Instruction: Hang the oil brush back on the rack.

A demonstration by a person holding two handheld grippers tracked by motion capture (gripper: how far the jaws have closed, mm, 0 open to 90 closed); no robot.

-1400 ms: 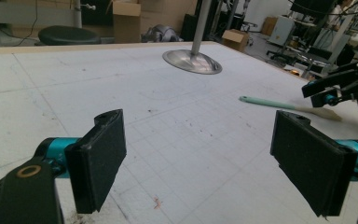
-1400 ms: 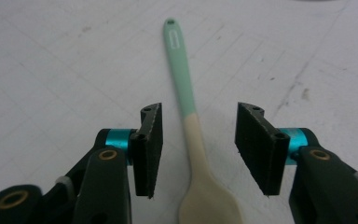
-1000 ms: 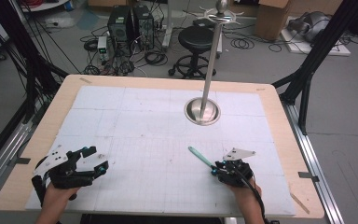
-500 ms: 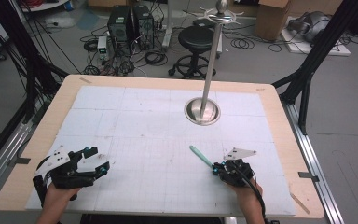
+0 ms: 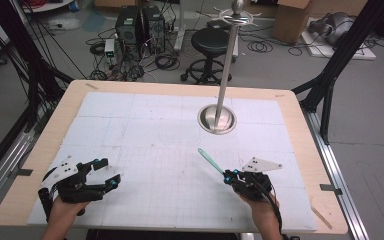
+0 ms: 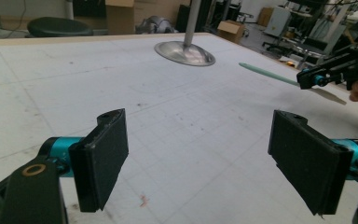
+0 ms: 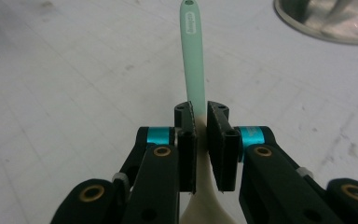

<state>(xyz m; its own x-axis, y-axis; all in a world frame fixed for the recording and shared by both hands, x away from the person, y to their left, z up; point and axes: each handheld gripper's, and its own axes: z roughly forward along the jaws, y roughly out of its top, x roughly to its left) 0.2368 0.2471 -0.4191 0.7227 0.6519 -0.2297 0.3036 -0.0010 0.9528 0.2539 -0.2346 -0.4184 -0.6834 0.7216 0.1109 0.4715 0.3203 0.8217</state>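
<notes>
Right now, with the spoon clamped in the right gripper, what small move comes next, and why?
Probably carry the spoon forward toward the stand. The right gripper is shut on it where handle meets bowl, the handle end pointing at the stand's base with bare table between. The left gripper is open, holding nothing; leave it.

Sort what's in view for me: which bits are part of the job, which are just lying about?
In play: right gripper, clamped on the green-handled utensil; left gripper, open; likely the metal stand.

Lying about: stool, computer towers, floor cables.
</notes>
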